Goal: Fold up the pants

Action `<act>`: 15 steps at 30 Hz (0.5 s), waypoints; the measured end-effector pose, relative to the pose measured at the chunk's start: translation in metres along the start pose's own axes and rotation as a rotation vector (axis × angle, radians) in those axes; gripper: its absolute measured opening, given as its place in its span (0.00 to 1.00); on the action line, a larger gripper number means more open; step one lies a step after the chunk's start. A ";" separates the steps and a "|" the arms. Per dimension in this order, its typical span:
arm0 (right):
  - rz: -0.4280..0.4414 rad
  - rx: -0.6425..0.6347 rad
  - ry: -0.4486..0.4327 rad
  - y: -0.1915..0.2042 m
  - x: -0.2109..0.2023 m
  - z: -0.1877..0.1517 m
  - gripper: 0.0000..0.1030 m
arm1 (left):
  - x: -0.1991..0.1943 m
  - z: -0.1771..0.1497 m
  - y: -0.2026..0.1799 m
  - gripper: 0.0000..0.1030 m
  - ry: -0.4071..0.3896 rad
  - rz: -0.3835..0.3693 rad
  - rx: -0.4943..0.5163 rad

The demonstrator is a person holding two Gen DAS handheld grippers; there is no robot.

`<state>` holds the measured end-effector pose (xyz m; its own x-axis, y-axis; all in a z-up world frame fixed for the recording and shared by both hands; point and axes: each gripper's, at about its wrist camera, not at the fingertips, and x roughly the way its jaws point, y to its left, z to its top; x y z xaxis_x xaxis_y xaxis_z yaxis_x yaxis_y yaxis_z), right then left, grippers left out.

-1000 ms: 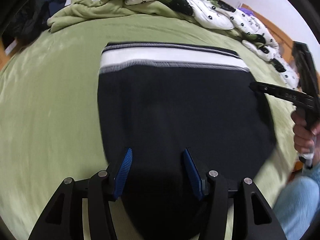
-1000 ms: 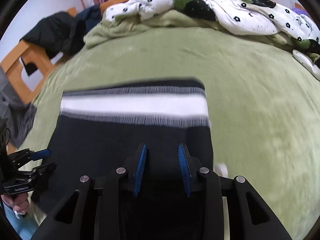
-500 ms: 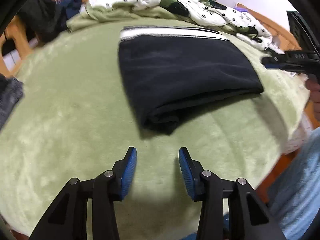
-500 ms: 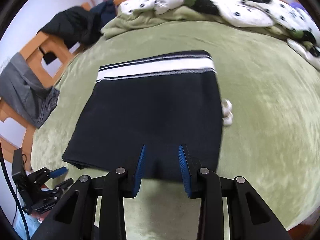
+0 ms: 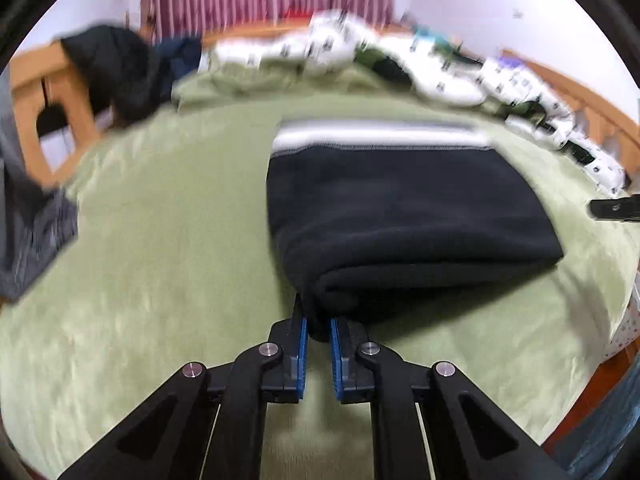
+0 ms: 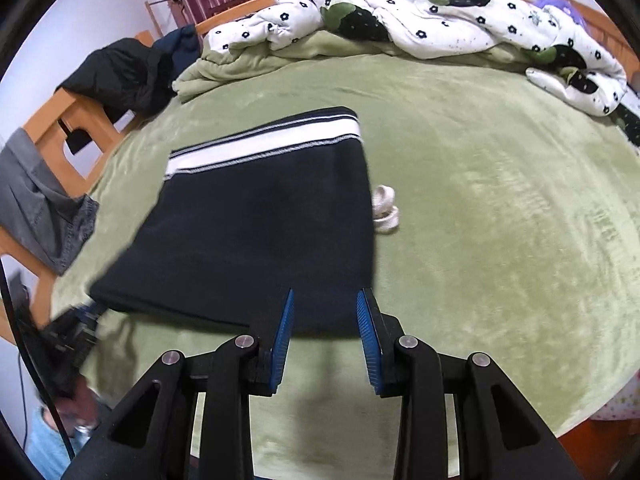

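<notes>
The black pants (image 5: 400, 208), folded into a thick rectangle with a white-striped waistband at the far end, lie on the green blanket (image 5: 160, 280). My left gripper (image 5: 318, 320) is shut on their near left corner, with dark fabric pinched between the blue pads. In the right wrist view the same pants (image 6: 260, 232) stretch away from my right gripper (image 6: 325, 300), which stands open just above their near edge with nothing pressed between its fingers. The left gripper (image 6: 76, 328) shows there as a blur at the pants' left corner. The right gripper's tip (image 5: 616, 208) pokes in at the far right.
A white flowered quilt (image 6: 440, 20) and a bunched green blanket are heaped along the bed's far side. A small pale cord end (image 6: 384, 208) lies beside the pants on the right. At the left, a wooden chair (image 6: 72, 120) carries a dark jacket and grey clothing (image 6: 36, 200).
My left gripper moved up to the pants' near corner and closed on it. My right gripper drew back from over the pants to their near edge, still open.
</notes>
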<state>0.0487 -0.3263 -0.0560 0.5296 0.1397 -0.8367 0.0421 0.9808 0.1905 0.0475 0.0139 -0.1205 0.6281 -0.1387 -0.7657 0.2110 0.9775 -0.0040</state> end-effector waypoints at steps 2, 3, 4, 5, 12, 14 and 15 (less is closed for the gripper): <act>-0.008 -0.023 0.018 -0.002 0.006 -0.006 0.32 | 0.023 -0.018 -0.005 0.11 0.139 0.021 0.017; -0.021 -0.033 0.030 -0.002 0.010 -0.008 0.32 | 0.019 -0.019 -0.009 0.11 0.128 0.034 0.038; -0.037 -0.044 0.040 -0.003 0.014 -0.010 0.32 | 0.009 -0.018 -0.013 0.13 0.107 0.046 0.060; -0.053 -0.056 0.042 -0.003 0.017 -0.013 0.32 | 0.003 -0.017 -0.013 0.13 0.100 0.039 0.053; -0.108 -0.174 -0.061 0.005 0.020 -0.012 0.32 | -0.043 -0.003 0.004 0.24 -0.029 -0.049 -0.041; -0.072 -0.188 -0.113 0.013 0.022 0.000 0.32 | -0.038 0.025 0.004 0.35 -0.032 -0.101 -0.073; -0.052 -0.196 -0.126 0.017 0.024 0.006 0.32 | -0.034 0.036 0.002 0.40 -0.035 -0.121 -0.078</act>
<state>0.0673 -0.3070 -0.0701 0.6333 0.0825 -0.7695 -0.0864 0.9956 0.0356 0.0538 0.0144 -0.0710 0.6275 -0.2608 -0.7336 0.2287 0.9624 -0.1465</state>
